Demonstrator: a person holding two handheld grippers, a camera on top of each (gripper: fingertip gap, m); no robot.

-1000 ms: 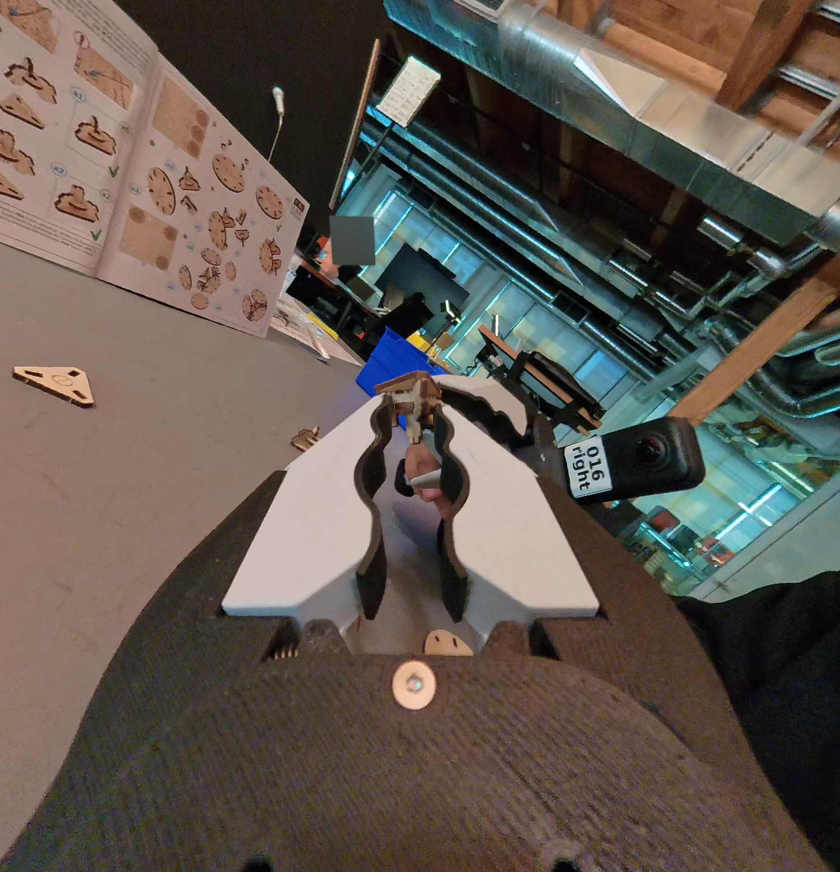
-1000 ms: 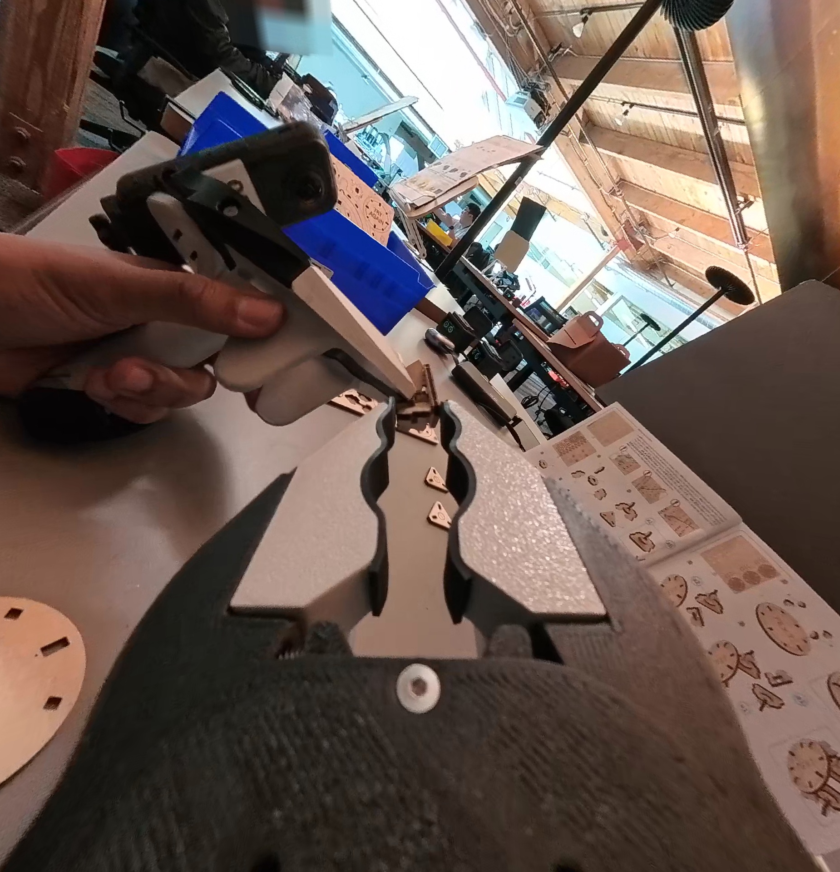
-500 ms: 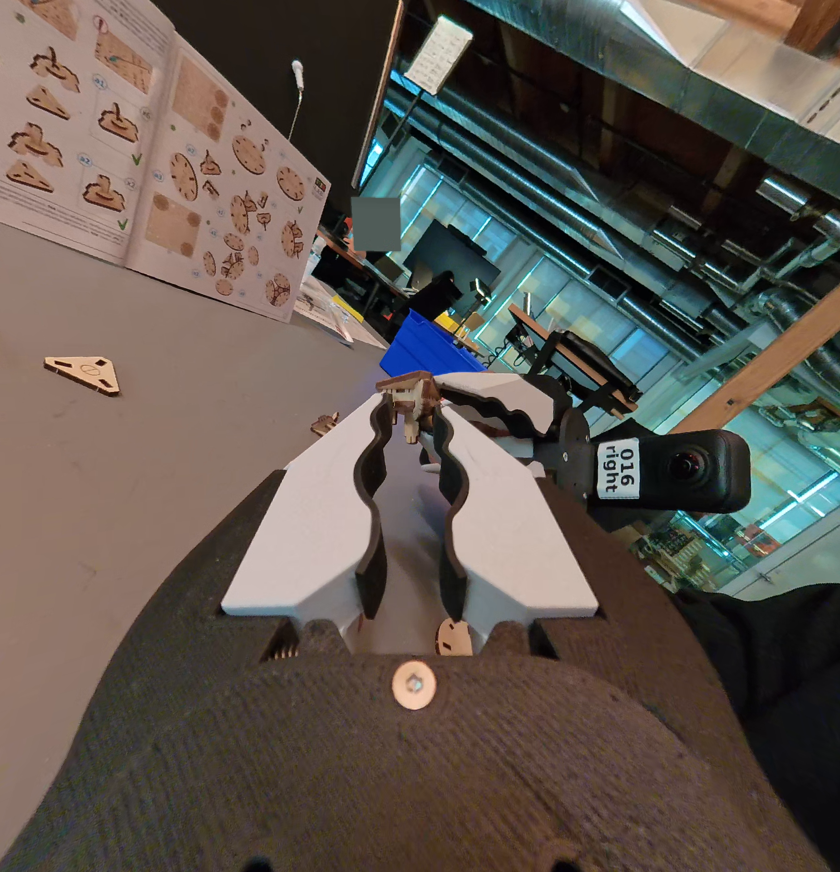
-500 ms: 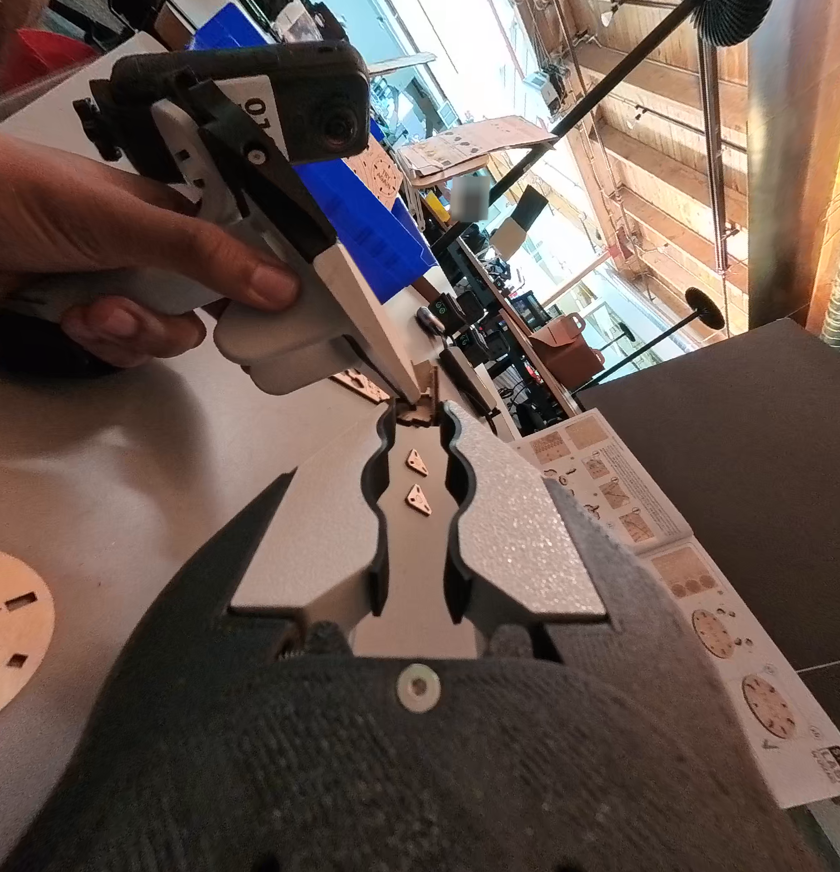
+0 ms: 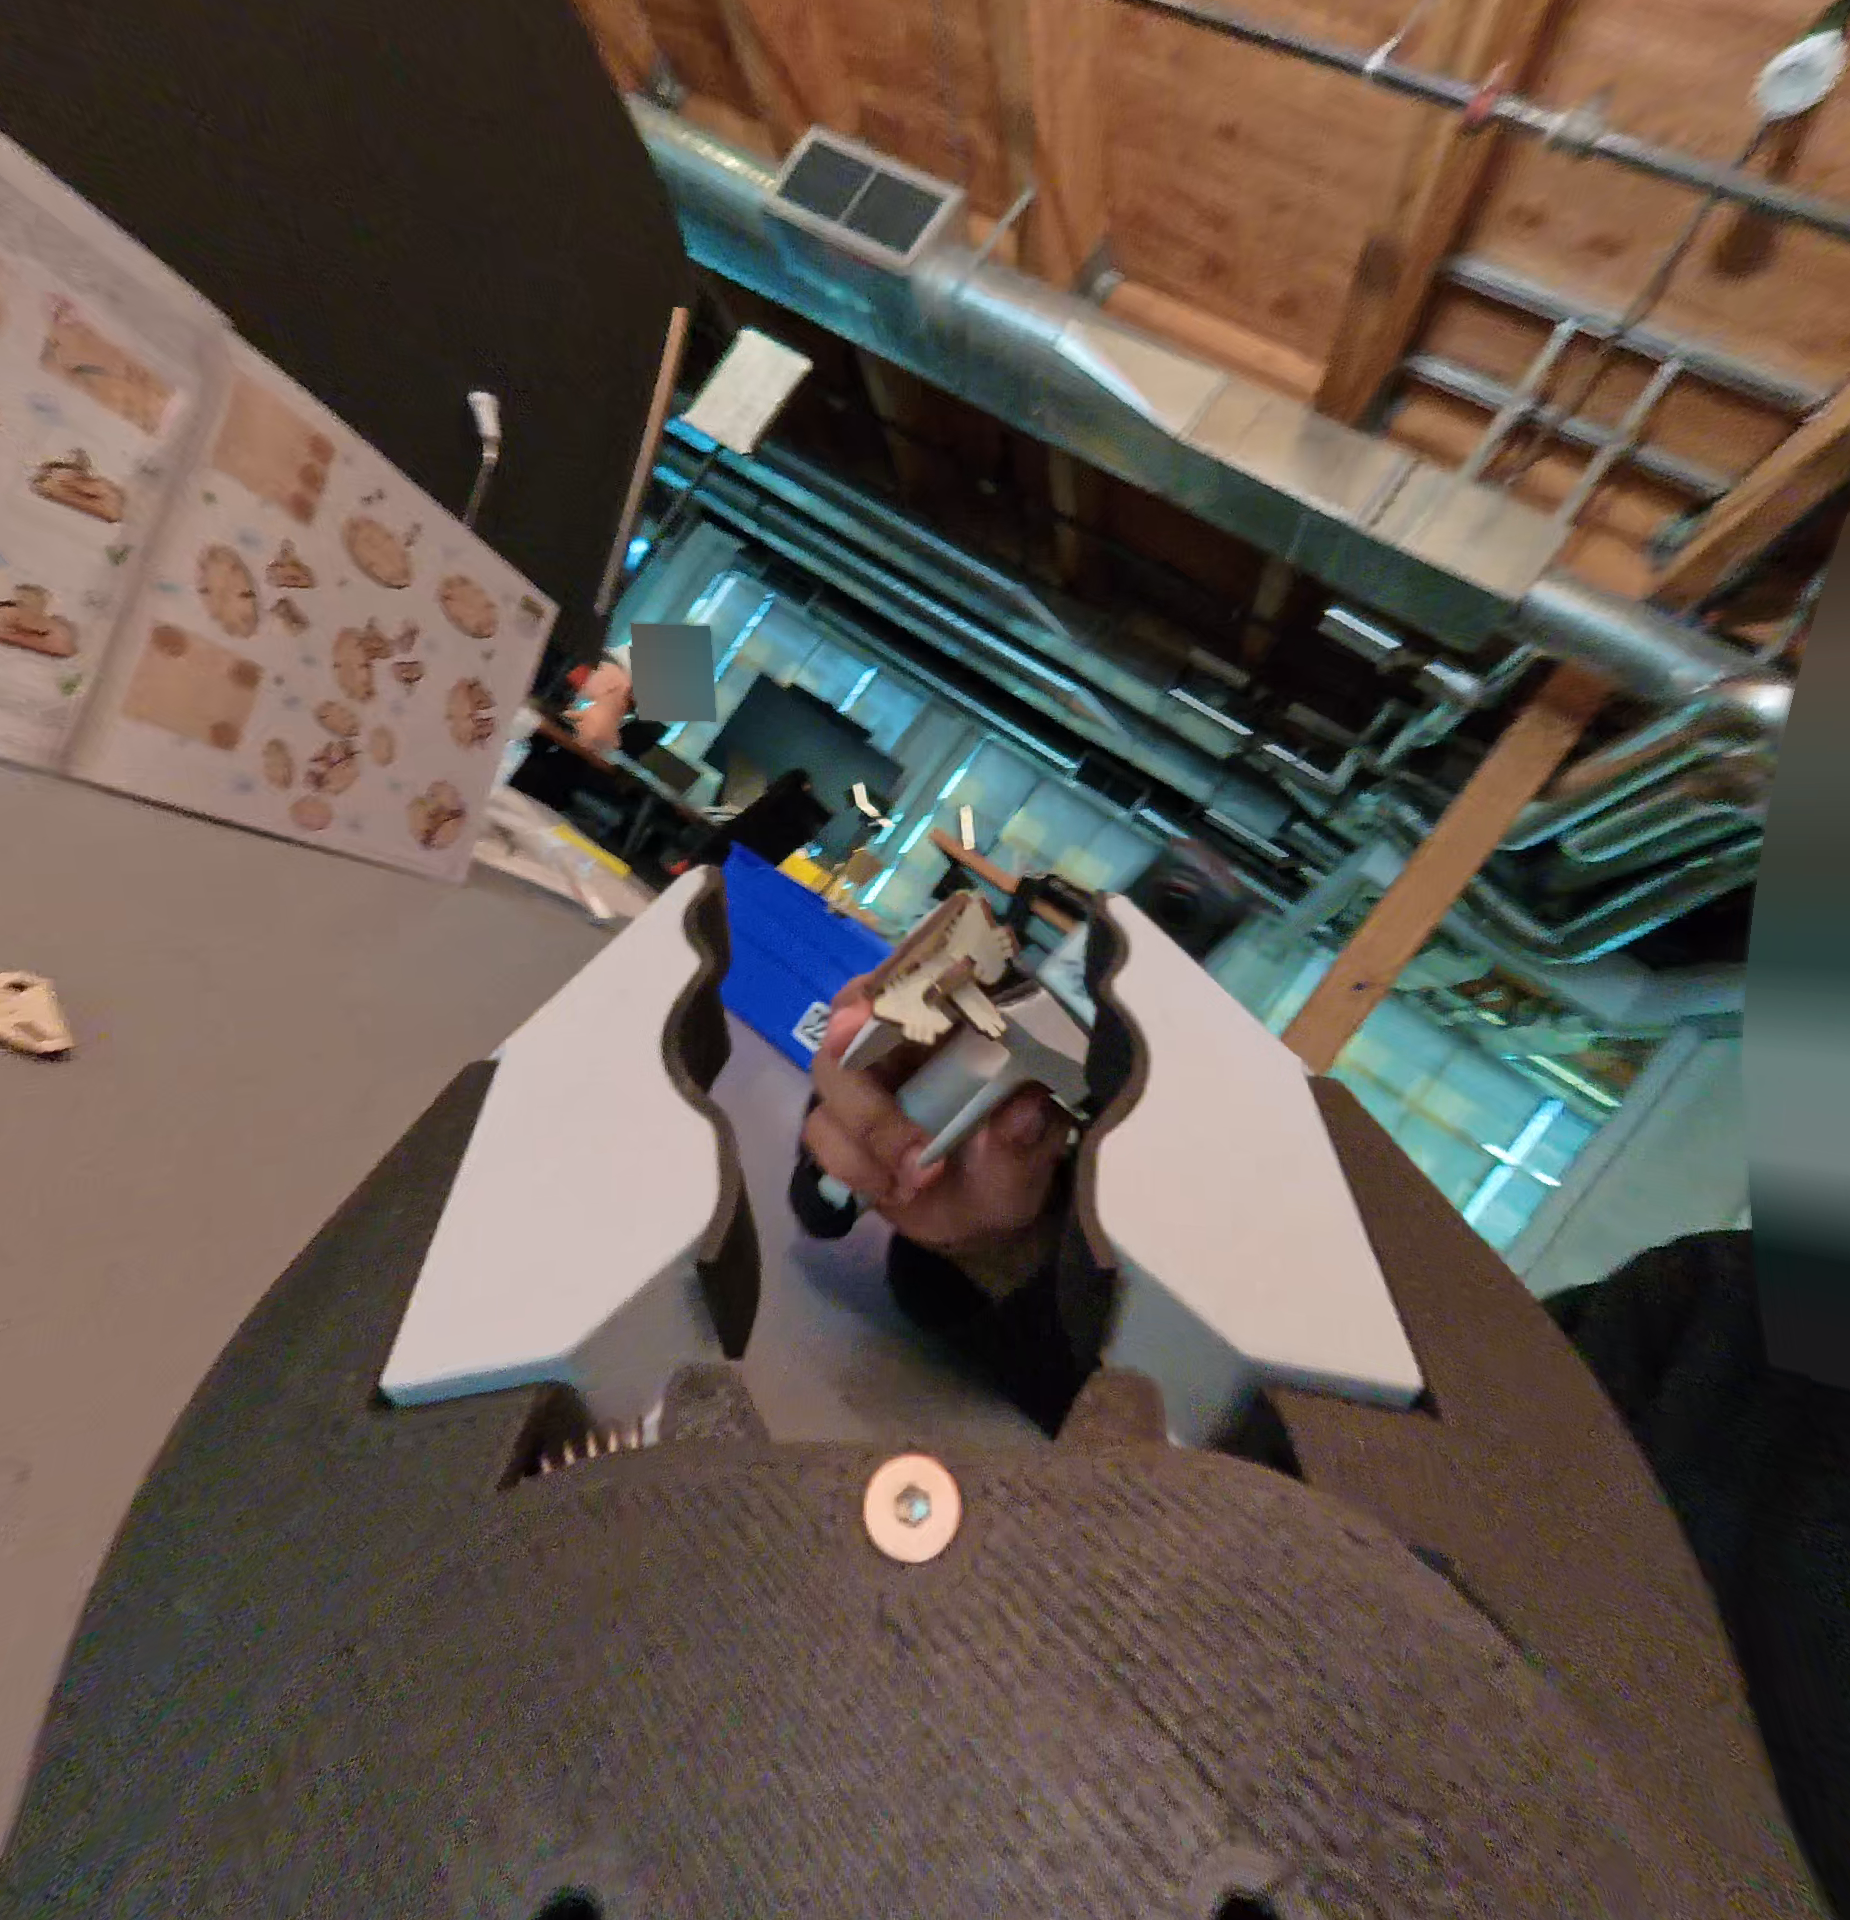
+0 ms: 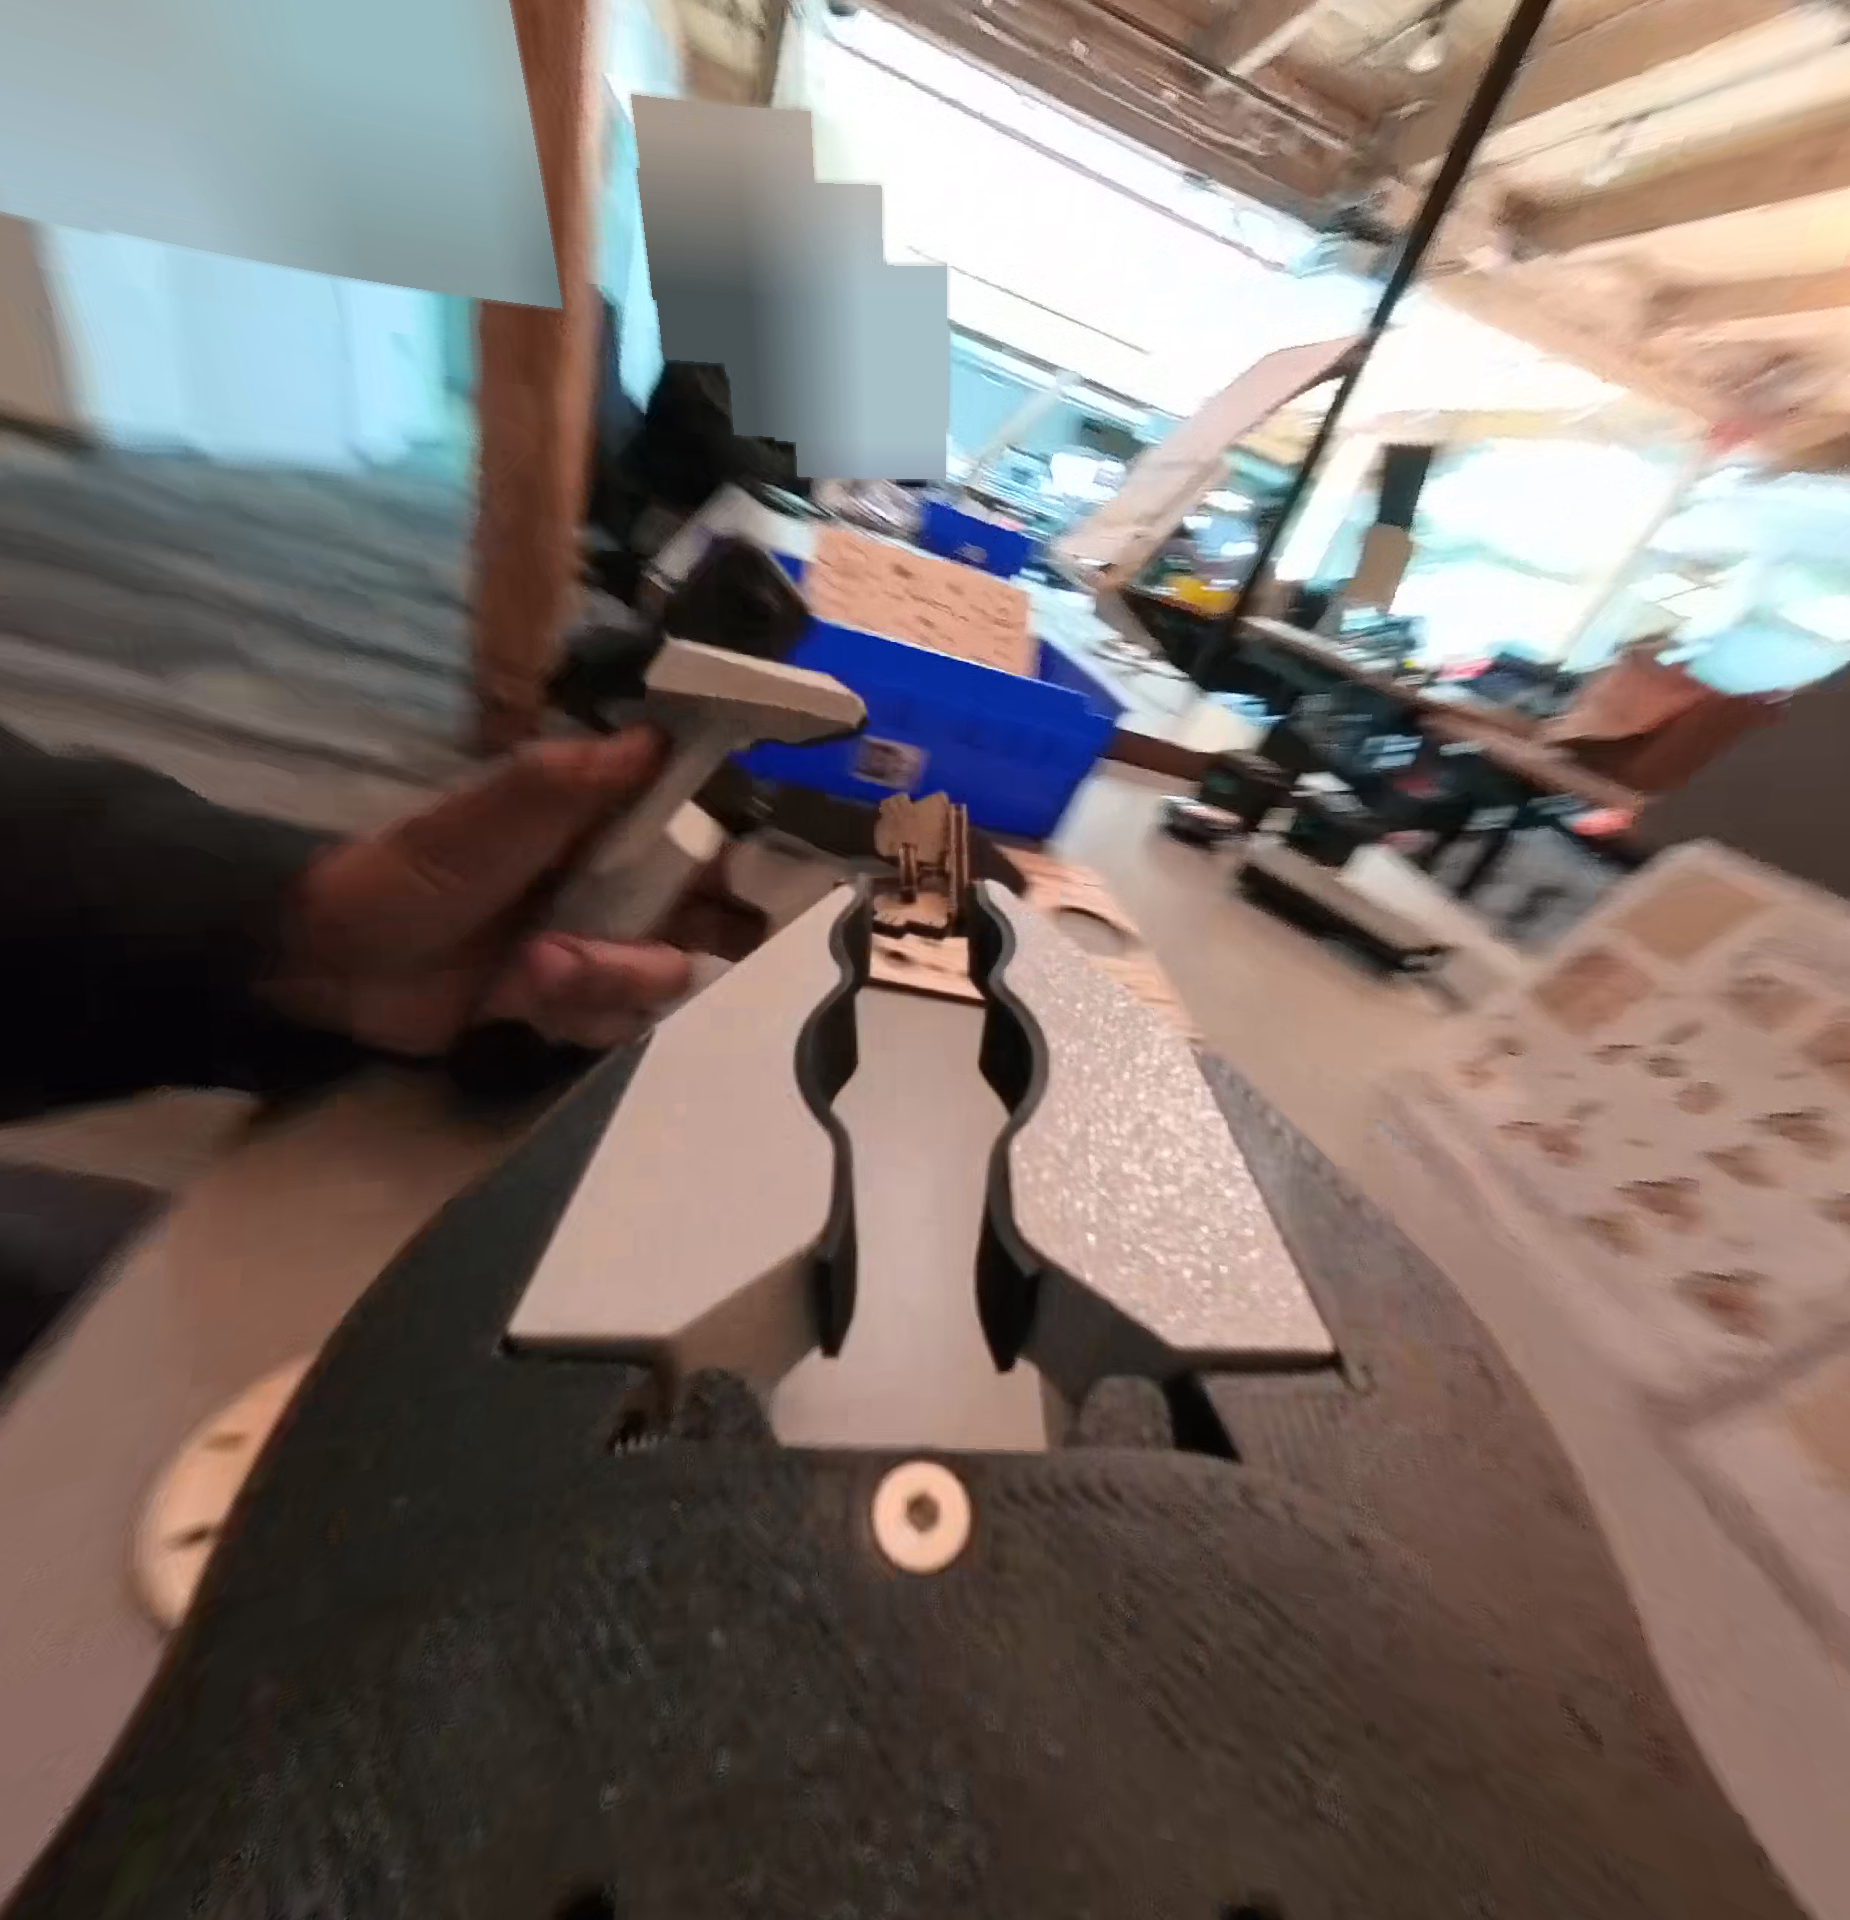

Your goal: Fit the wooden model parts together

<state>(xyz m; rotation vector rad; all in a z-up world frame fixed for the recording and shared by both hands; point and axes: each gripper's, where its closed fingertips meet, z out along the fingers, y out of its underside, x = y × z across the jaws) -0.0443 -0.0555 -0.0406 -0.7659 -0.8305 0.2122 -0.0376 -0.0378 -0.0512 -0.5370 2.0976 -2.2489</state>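
Note:
My left gripper point(image 5: 905, 914) is open wide and empty, lifted above the grey table point(image 5: 225, 1091). Beyond its jaws, in the left wrist view, a hand point(image 5: 900, 1153) holds my right gripper, whose grey fingers point(image 5: 1004, 1049) pinch a small pale wooden assembly point(image 5: 942, 982). In the right wrist view my right gripper point(image 6: 919, 906) is shut on that wooden assembly point(image 6: 921, 857), which sticks up past the fingertips. One finger point(image 6: 755, 691) of the left gripper shows at the upper left of that view, held by a hand point(image 6: 464, 904) and apart from the assembly.
An open instruction booklet point(image 5: 225, 623) lies on the table and also shows in the right wrist view point(image 6: 1679, 1091). A blue bin point(image 6: 931, 717) stands behind. A triangular wooden piece point(image 5: 12, 1013), a round wooden disc point(image 6: 204, 1496) and cut wooden sheets point(image 6: 1077, 904) lie on the table. The grippers are tip to tip, or close to it.
Both grippers were pinching the wooden assembly tip to tip. My left gripper has opened, let go and drawn away; the assembly stays in my right gripper. Both views are now blurred by motion.

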